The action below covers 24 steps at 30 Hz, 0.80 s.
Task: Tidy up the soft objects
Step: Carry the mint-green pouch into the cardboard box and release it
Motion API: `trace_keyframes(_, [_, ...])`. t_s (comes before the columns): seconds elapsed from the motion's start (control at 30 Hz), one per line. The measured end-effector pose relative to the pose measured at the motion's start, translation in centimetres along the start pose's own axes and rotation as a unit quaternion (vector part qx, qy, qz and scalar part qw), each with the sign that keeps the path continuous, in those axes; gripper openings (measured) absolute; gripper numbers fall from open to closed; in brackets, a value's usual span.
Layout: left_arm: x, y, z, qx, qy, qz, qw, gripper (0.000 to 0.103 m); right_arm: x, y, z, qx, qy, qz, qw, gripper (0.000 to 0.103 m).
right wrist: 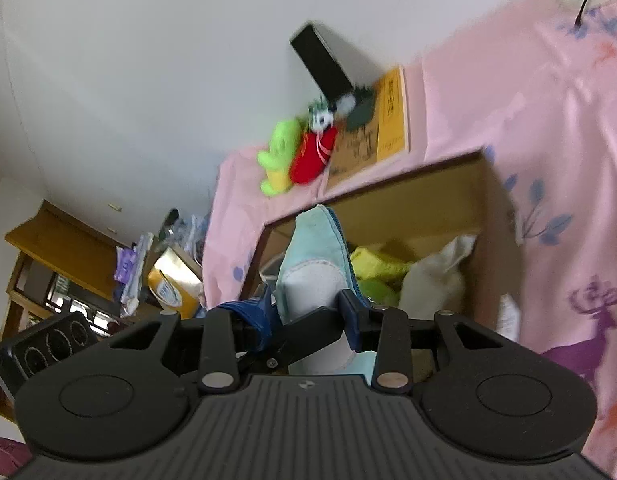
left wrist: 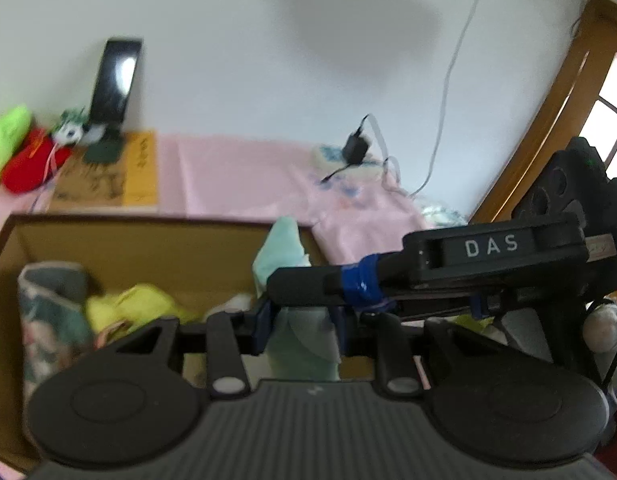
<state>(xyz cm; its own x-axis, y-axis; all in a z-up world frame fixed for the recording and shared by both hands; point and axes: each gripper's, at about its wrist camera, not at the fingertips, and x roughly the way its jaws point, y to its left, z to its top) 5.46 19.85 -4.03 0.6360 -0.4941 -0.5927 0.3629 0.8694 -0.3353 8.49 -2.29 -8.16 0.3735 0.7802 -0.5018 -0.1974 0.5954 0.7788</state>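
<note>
Mint plush (right wrist: 312,256), white belly patch, clamped between both sets of jaws: left gripper (left wrist: 298,330) and right gripper (right wrist: 310,316) pinching its lower end. Long axis upright, tapered tip pointing up, leaning slightly left in right view. Held over open cardboard box (left wrist: 140,244) on pink sheet (left wrist: 236,176). Inside box: yellow plush (left wrist: 136,308), white plush (right wrist: 436,276), patterned cloth (left wrist: 48,320). Beyond box: red plush (right wrist: 314,156), green plush (right wrist: 280,152), by wall.

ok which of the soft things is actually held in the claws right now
The light teal cloth, clamped by both the right claw and left claw. The yellow cloth and white plush lie loose in the box.
</note>
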Motion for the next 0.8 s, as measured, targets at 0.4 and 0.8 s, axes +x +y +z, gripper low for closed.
trace_keyframes(0.4, [1.5, 5.7, -4.1, 0.017, 0.097, 0.017, 0.9950, 0.024, 5.0, -0.1, -3.5, 0.021, 0.061, -0.064, 0.996, 0.022])
trace_keyframes(0.8, [-0.7, 6.9, -3.6, 0.023, 0.069, 0.036, 0.9967, 0.050, 3.0, 1.5, -4.0, 0.011, 0.027, -0.076, 0.997, 0.022])
